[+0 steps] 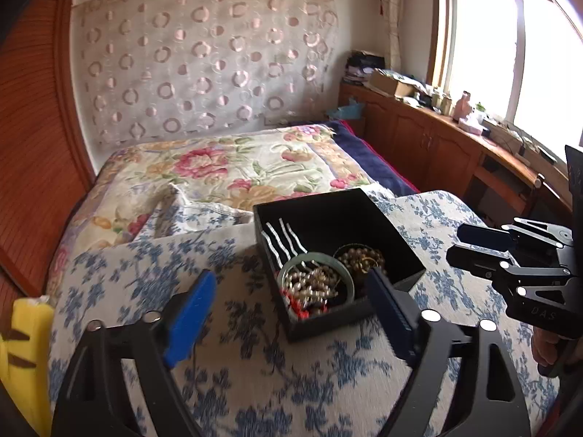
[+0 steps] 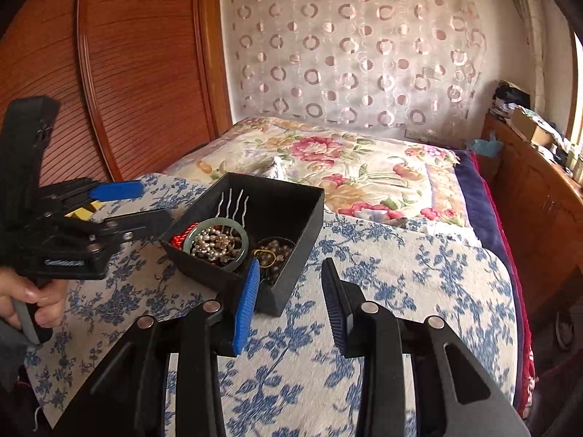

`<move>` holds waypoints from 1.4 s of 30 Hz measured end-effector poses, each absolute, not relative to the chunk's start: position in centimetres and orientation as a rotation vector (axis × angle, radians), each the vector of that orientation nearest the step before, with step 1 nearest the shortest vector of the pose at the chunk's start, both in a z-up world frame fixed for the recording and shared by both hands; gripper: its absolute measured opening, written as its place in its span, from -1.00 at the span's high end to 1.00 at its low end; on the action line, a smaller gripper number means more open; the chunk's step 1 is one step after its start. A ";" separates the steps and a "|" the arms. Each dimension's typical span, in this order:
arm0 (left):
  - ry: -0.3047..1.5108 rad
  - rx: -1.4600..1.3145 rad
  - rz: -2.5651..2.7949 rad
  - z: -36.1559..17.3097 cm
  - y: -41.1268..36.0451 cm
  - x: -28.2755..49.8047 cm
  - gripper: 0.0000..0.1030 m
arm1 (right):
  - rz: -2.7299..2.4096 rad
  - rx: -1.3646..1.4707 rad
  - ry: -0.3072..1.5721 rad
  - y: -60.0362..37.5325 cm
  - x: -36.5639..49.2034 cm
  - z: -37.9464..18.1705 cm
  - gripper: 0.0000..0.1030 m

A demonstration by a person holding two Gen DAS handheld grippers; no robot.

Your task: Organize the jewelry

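- Jewelry box (image 1: 337,225), black and lidless, sits on a blue-and-white floral cloth (image 1: 255,375); inside lie a pale green bangle (image 1: 316,277) ringed around a heap of pearl beads (image 1: 315,286), a red beaded piece (image 1: 297,304) at the near corner, a brown bead strand (image 1: 360,259) with a gold ring on it, and a silver wavy hair fork (image 1: 282,236) leaning along the far wall
- Left gripper (image 1: 291,313) hovers just before the box with its blue pads spread wide, grasping nothing; from the right wrist view it sits left of the box, a hand on its handle
- Right gripper (image 2: 291,291) is likewise released, its left pad just beside the box's near corner, holding nothing
- A floral quilt (image 1: 233,167) covers the bed behind; a wooden headboard (image 2: 138,73) stands to the left; a circle-patterned curtain (image 1: 204,54) hangs on the back wall
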State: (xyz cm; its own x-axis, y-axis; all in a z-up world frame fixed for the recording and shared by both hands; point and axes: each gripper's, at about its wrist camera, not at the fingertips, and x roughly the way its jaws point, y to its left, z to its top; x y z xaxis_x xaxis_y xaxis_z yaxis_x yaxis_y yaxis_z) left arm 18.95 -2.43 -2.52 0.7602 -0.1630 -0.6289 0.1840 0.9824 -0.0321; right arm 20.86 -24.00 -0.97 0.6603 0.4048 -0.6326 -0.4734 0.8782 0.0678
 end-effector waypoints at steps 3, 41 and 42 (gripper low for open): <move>0.665 0.022 -0.171 -2.0 -1.9 17.1 -0.80 | 0.469 -0.082 0.665 -24.3 19.5 -0.4 -0.26; 0.524 0.004 -0.019 2.3 0.5 4.0 -0.85 | 0.330 0.015 0.472 -25.8 7.5 3.5 -0.95; 0.525 0.003 -0.019 2.2 0.5 4.0 -0.85 | 0.330 0.016 0.471 -25.8 7.5 3.6 -0.95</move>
